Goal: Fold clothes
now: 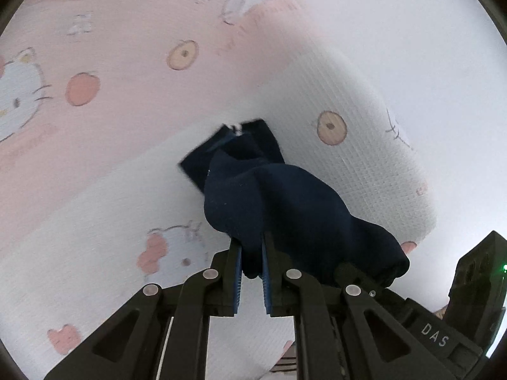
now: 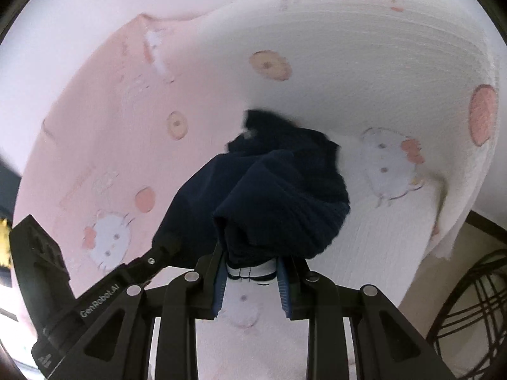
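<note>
A dark navy garment hangs bunched between both grippers above a pink and white cartoon-cat blanket. My left gripper is shut on one edge of the garment. My right gripper is shut on another edge of the garment, where a white label with dark lines shows between the blue pads. The cloth droops forward from both grips and its far end with a small white tag trails toward the blanket. The other gripper's black body shows in each view.
The blanket covers the surface below; its white half ends at an edge on the right. A beige floor and a dark wire-frame object lie beyond that edge. A pale wall is behind.
</note>
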Action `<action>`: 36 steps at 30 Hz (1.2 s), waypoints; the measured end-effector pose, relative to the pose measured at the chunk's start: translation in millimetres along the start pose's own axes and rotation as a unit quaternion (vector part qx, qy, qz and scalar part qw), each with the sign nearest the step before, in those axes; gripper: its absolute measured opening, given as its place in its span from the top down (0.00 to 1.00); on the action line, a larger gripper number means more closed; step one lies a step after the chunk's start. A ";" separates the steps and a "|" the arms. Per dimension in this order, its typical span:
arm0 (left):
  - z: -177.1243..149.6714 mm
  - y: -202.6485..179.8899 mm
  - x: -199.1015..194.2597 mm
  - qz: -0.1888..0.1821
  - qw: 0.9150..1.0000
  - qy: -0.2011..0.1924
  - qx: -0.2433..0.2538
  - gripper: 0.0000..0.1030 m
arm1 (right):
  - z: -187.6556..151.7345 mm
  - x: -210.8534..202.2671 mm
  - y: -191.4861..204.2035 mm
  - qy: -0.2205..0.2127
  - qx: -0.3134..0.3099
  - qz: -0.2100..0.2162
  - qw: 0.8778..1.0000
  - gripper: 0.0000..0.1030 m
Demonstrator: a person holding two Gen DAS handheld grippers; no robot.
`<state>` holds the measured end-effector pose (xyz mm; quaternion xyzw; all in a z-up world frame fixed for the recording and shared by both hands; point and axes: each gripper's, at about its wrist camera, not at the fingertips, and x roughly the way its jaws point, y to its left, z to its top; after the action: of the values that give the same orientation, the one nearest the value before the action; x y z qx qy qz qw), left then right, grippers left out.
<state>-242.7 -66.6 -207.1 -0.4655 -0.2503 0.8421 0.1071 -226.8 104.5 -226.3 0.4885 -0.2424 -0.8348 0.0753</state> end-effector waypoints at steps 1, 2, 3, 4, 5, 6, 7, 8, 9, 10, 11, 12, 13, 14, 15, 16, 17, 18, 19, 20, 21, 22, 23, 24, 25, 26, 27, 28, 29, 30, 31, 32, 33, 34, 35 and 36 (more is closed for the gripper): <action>-1.3 7.0 -7.8 0.001 1.000 -0.006 -0.008 0.91 | -1.6 1.5 5.7 0.003 -0.004 0.001 1.000 0.74; -2.6 13.9 -15.6 0.002 1.000 -0.012 -0.017 0.91 | -4.3 -0.1 10.7 0.006 -0.008 0.004 1.000 0.74; -4.7 19.3 -22.4 0.000 1.000 -0.017 -0.025 0.91 | -7.5 -3.1 15.9 0.008 -0.011 0.008 1.000 0.74; -6.7 24.7 -29.2 -0.001 0.999 -0.022 -0.033 0.91 | -10.2 -3.2 22.3 0.011 -0.015 0.011 1.000 0.74; -8.7 30.0 -36.0 -0.003 0.999 -0.026 -0.040 0.91 | -14.3 -6.3 26.5 0.016 -0.022 0.012 1.000 0.74; -11.1 34.7 -42.6 0.000 0.999 -0.030 -0.042 0.91 | -18.9 -10.2 30.5 0.020 -0.031 0.012 0.999 0.74; -14.3 39.4 -48.7 0.002 0.998 -0.033 -0.047 0.92 | -22.6 -10.6 36.9 0.025 -0.040 0.011 0.999 0.74; -17.6 44.1 -54.9 0.004 0.998 -0.036 -0.051 0.91 | -26.1 -10.5 42.4 0.029 -0.049 0.011 0.998 0.74; -22.5 49.4 -62.3 0.002 0.998 -0.040 -0.058 0.91 | -29.6 -10.5 47.7 0.033 -0.055 0.011 0.998 0.74; -27.3 54.8 -69.6 0.001 0.997 -0.044 -0.064 0.91 | -33.8 -10.6 52.8 0.037 -0.059 0.010 0.998 0.74; -31.5 58.6 -75.8 0.004 0.997 -0.047 -0.067 0.91 | -38.2 -10.7 57.6 0.041 -0.064 0.009 0.997 0.74; -34.2 60.8 -79.8 0.007 0.997 -0.049 -0.067 0.91 | -43.3 -11.0 62.5 0.045 -0.070 0.010 0.996 0.74; -39.8 62.8 -86.3 0.013 0.996 -0.053 -0.068 0.91 | -49.5 -12.1 66.5 0.050 -0.078 0.010 0.996 0.74; -45.1 64.6 -91.4 0.016 0.996 -0.053 -0.070 0.91 | -55.1 -13.5 69.0 0.054 -0.084 0.011 0.995 0.74; -50.5 67.8 -95.5 0.021 0.996 -0.052 -0.076 0.91 | -61.2 -14.3 72.5 0.060 -0.090 0.011 0.994 0.74; -55.9 71.1 -99.5 0.027 0.995 -0.051 -0.082 0.91 | -68.0 -14.6 76.3 0.066 -0.098 0.010 0.993 0.74; -61.5 73.0 -104.1 0.031 0.995 -0.050 -0.085 0.91 | -73.9 -14.7 79.8 0.072 -0.105 0.010 0.992 0.74; -69.5 76.3 -109.4 0.039 0.994 -0.050 -0.089 0.91 | -78.4 -14.6 82.7 0.077 -0.111 0.010 0.991 0.74; -74.4 77.8 -112.2 0.043 0.994 -0.050 -0.092 0.91 | -83.3 -14.0 85.7 0.084 -0.117 0.010 0.990 0.74; -80.5 82.0 -115.3 0.047 0.993 -0.050 -0.100 0.91 | -88.7 -12.6 88.6 0.094 -0.121 0.012 0.988 0.74; -86.5 86.1 -118.4 0.051 0.992 -0.051 -0.108 0.91 | -93.7 -11.5 91.2 0.102 -0.124 0.014 0.987 0.74; -92.6 90.5 -124.4 0.048 0.991 -0.053 -0.116 0.91 | -97.9 -10.8 93.5 0.108 -0.127 0.015 0.986 0.74; -97.5 95.8 -129.5 0.049 0.990 -0.053 -0.120 0.91 | -102.0 -10.0 95.8 0.114 -0.130 0.016 0.985 0.74; -102.5 101.2 -134.5 0.050 0.990 -0.052 -0.125 0.91 | -106.8 -10.0 98.8 0.119 -0.134 0.017 0.984 0.74; -105.5 104.0 -137.1 0.052 0.990 -0.050 -0.123 0.91 | -112.3 -10.9 102.5 0.122 -0.139 0.018 0.983 0.74; -109.0 107.1 -140.8 0.055 0.990 -0.048 -0.119 0.91 | -118.6 -13.0 106.1 0.126 -0.142 0.018 0.982 0.74; -114.5 111.7 -145.6 0.059 0.990 -0.049 -0.114 0.91 | -125.0 -15.2 108.9 0.131 -0.140 0.018 0.981 0.74; -117.6 114.2 -148.3 0.060 0.990 -0.051 -0.114 0.91 | -130.6 -15.5 110.9 0.135 -0.137 0.019 0.981 0.74; -122.7 120.7 -151.5 0.058 0.990 -0.051 -0.114 0.91 | -137.3 -15.8 113.1 0.138 -0.136 0.021 0.981 0.74; -127.4 126.1 -155.7 0.059 0.990 -0.051 -0.117 0.91 | -144.5 -16.2 116.0 0.142 -0.139 0.022 0.980 0.74; -133.6 132.4 -160.2 0.063 0.990 -0.050 -0.118 0.91 | -151.7 -16.3 119.0 0.145 -0.144 0.021 0.979 0.74; -138.8 137.2 -163.5 0.067 0.990 -0.050 -0.116 0.91 | -160.1 -15.8 122.2 0.149 -0.150 0.020 0.977 0.74; -144.0 141.9 -166.8 0.070 0.990 -0.049 -0.114 0.91 | -167.6 -16.3 124.8 0.152 -0.154 0.019 0.976 0.74; -148.2 146.5 -167.7 0.075 0.990 -0.047 -0.114 0.91 | -173.9 -16.0 126.9 0.156 -0.154 0.021 0.975 0.74; -151.7 149.9 -169.1 0.071 0.990 -0.041 -0.111 0.91 | -181.3 -13.0 129.6 0.163 -0.155 0.024 0.974 0.74; -156.2 154.9 -170.7 0.075 0.991 -0.038 -0.108 0.91 | -188.9 -10.6 132.0 0.169 -0.156 0.025 0.973 0.74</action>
<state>-10.9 -218.8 -232.2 -0.4592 -0.3086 0.8329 -0.0169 -75.1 -69.2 -231.5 0.5981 -0.1051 -0.7658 0.2117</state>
